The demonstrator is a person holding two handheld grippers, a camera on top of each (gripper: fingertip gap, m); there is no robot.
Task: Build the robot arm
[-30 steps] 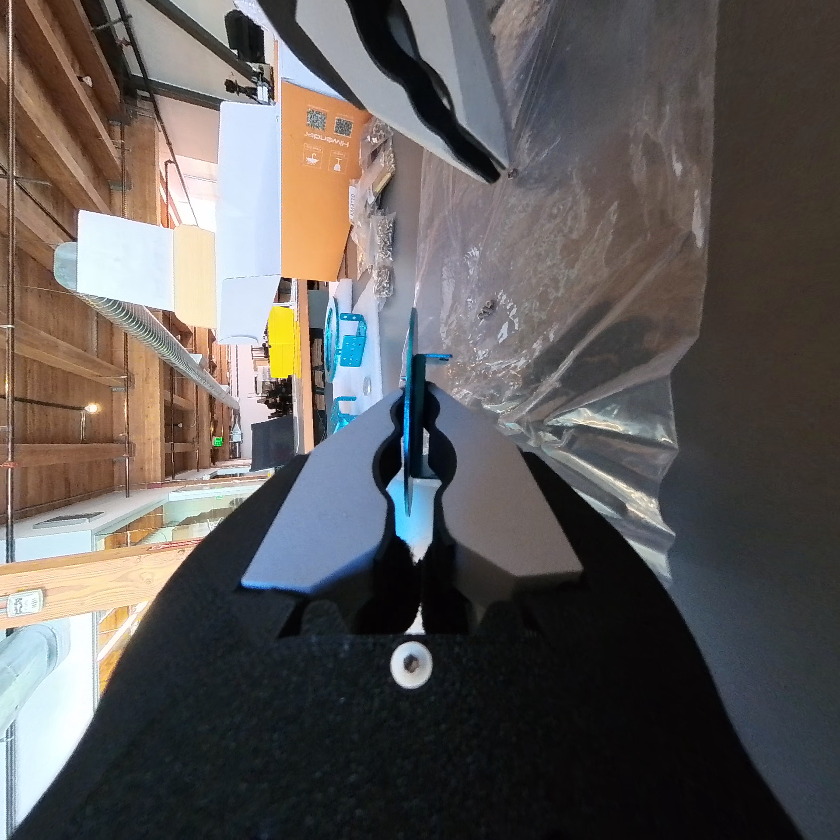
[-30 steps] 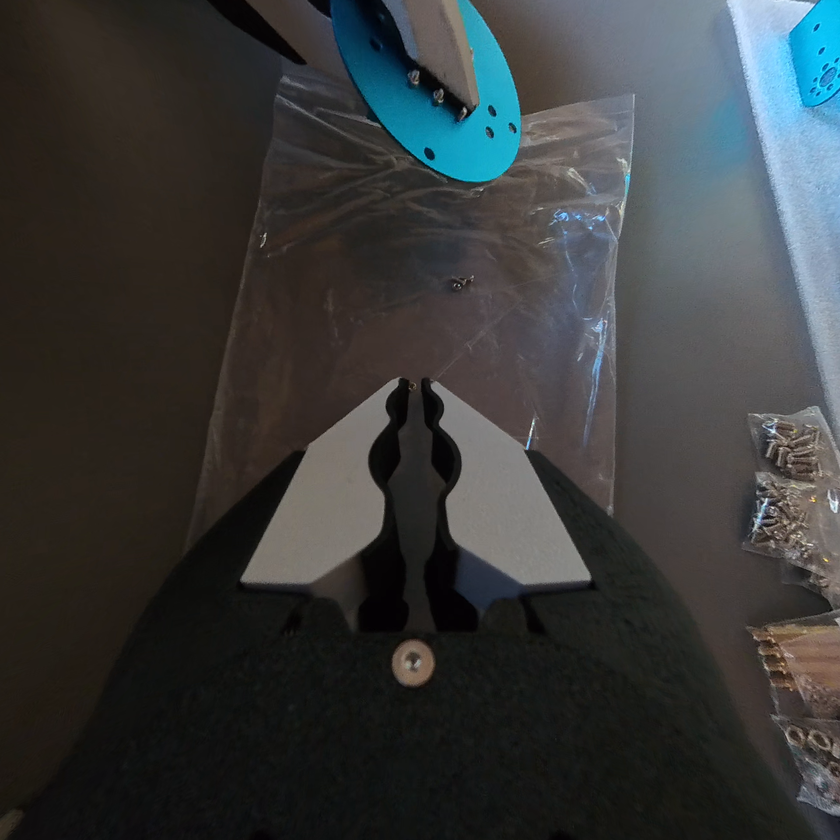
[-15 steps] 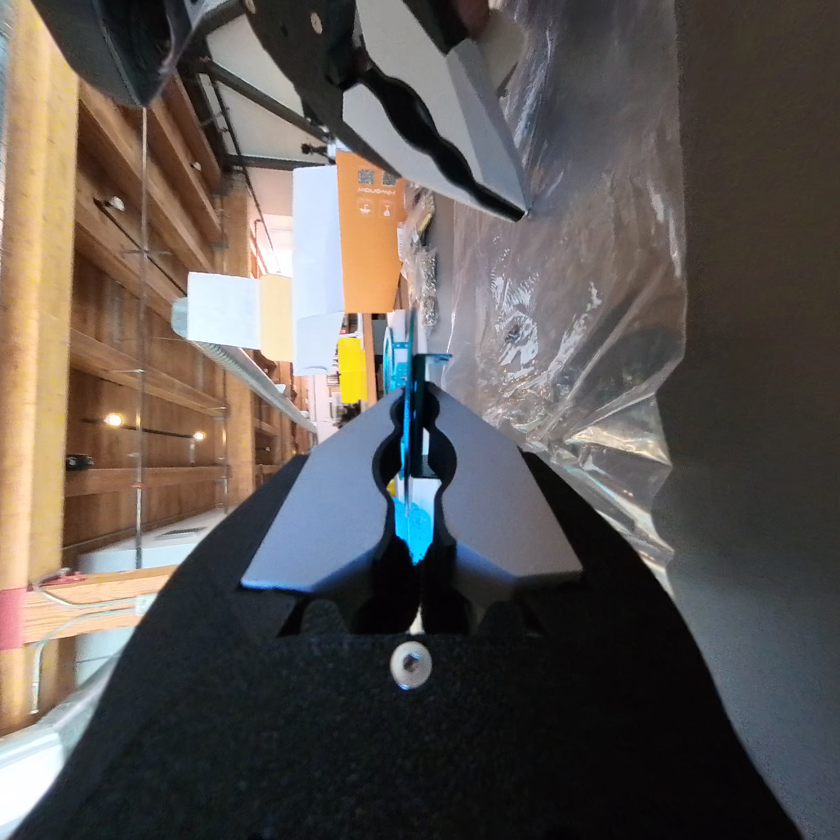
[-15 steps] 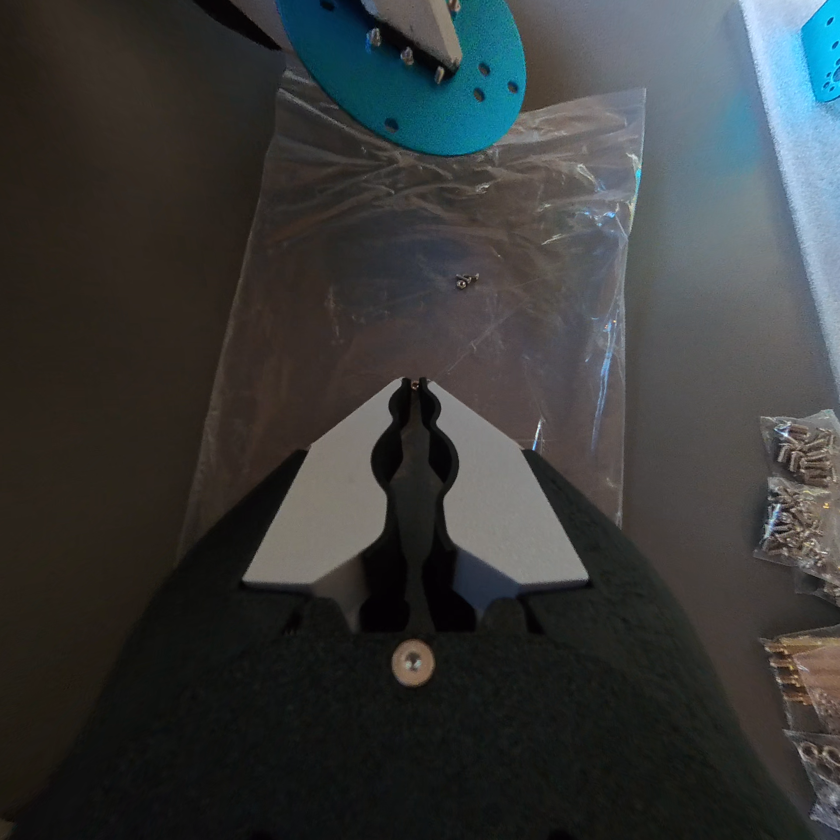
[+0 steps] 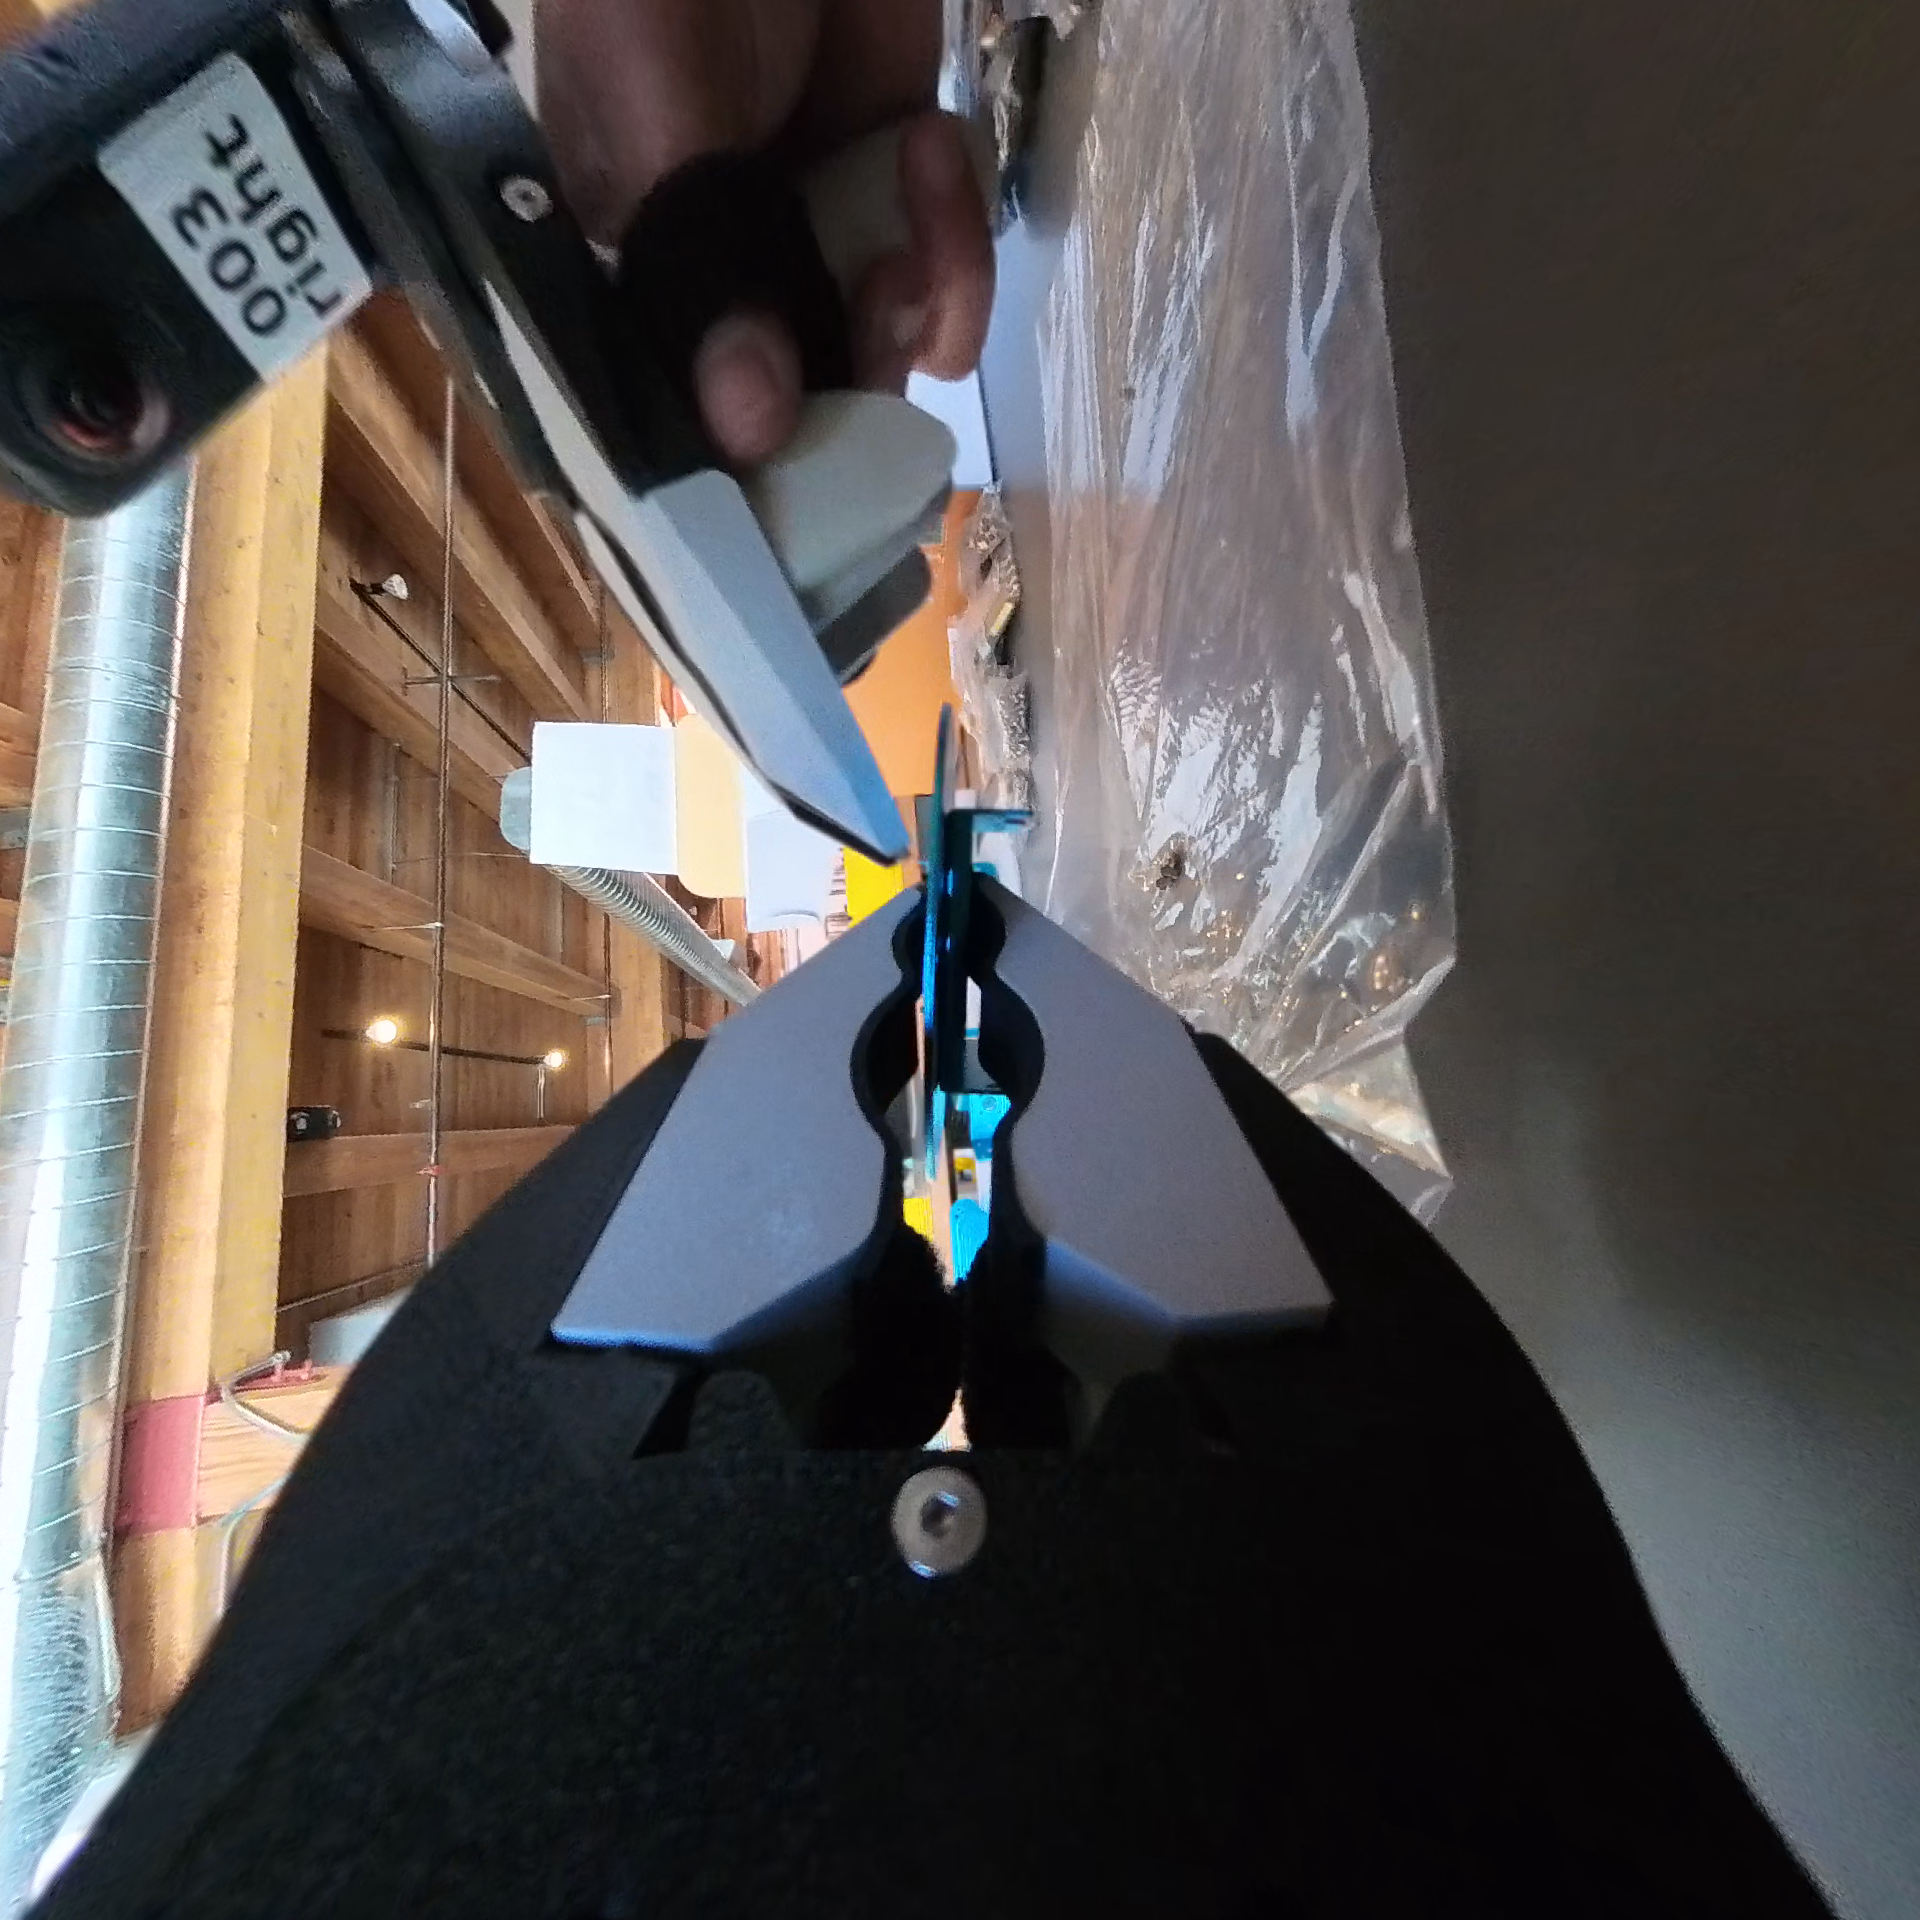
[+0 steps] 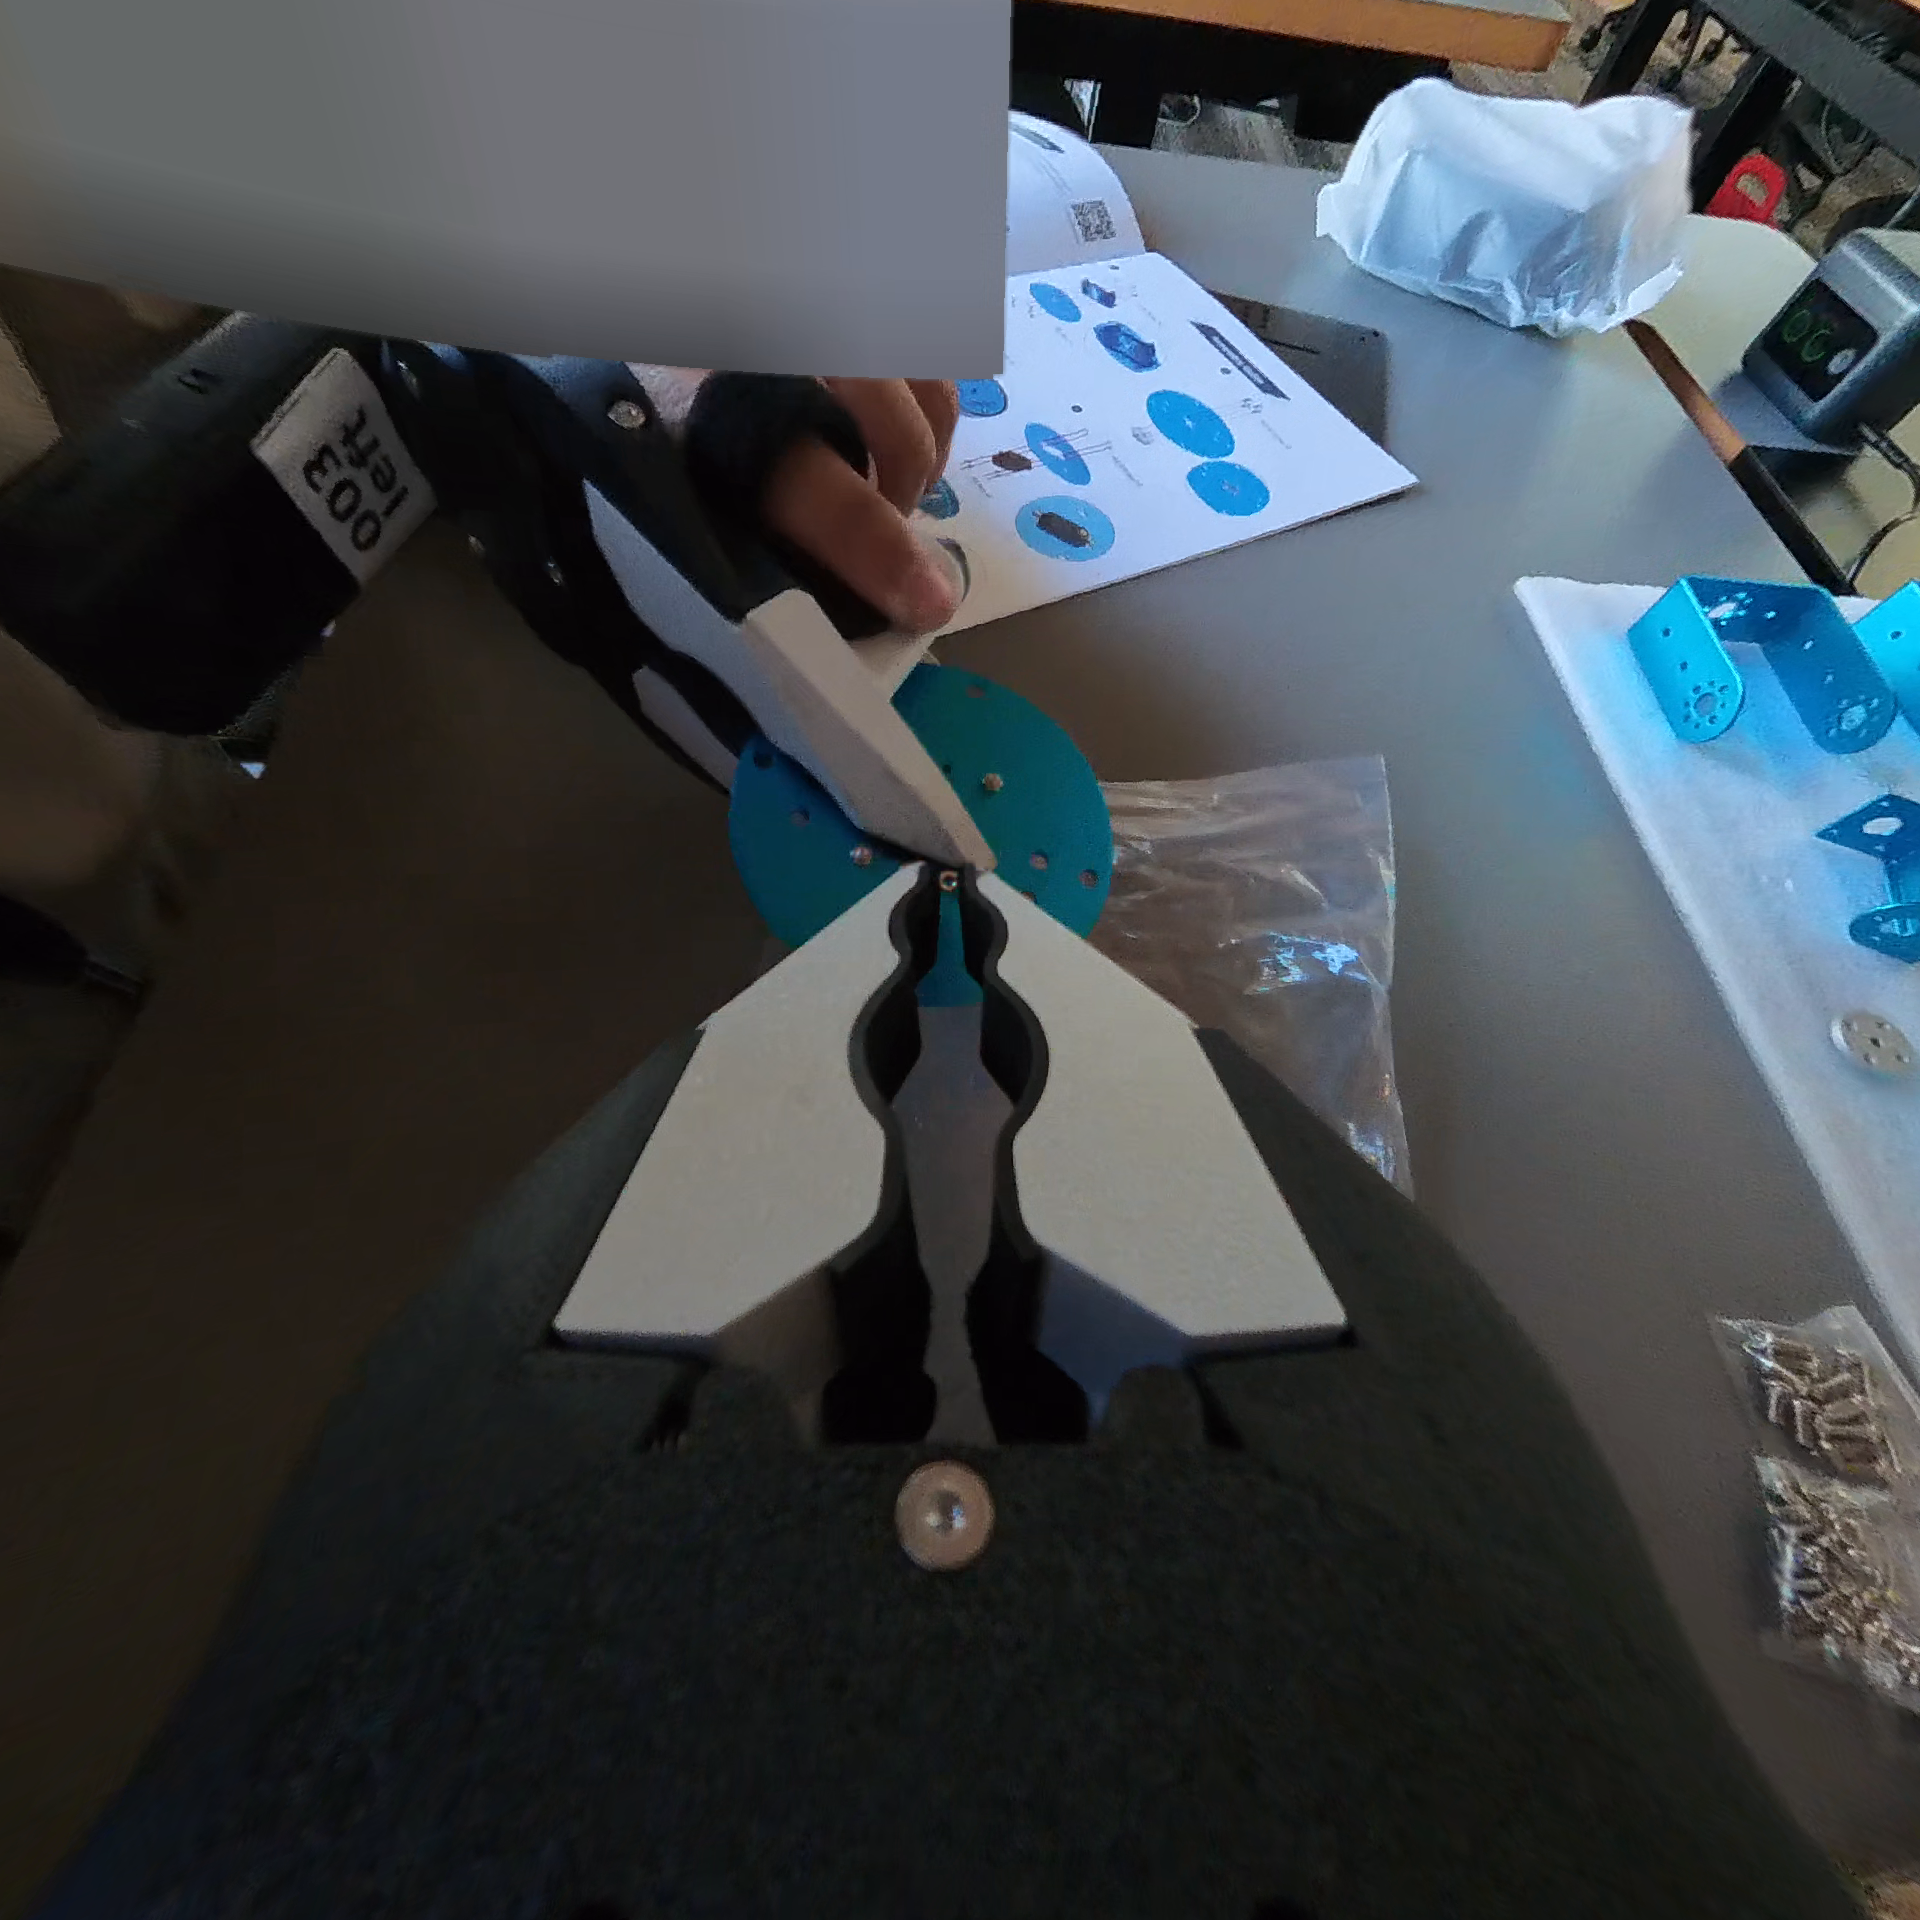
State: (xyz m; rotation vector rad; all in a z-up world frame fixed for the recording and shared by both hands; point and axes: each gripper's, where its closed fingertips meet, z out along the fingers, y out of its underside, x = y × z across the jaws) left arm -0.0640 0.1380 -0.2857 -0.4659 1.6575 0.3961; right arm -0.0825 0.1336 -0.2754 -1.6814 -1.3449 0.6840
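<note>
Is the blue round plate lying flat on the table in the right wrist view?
No: the blue round plate is held up off the table, clamped in the left gripper.

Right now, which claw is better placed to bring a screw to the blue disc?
Right. The right claw pinches a small screw at its tips, close against the blue disc. The left claw is shut on that disc, so it is occupied.
</note>
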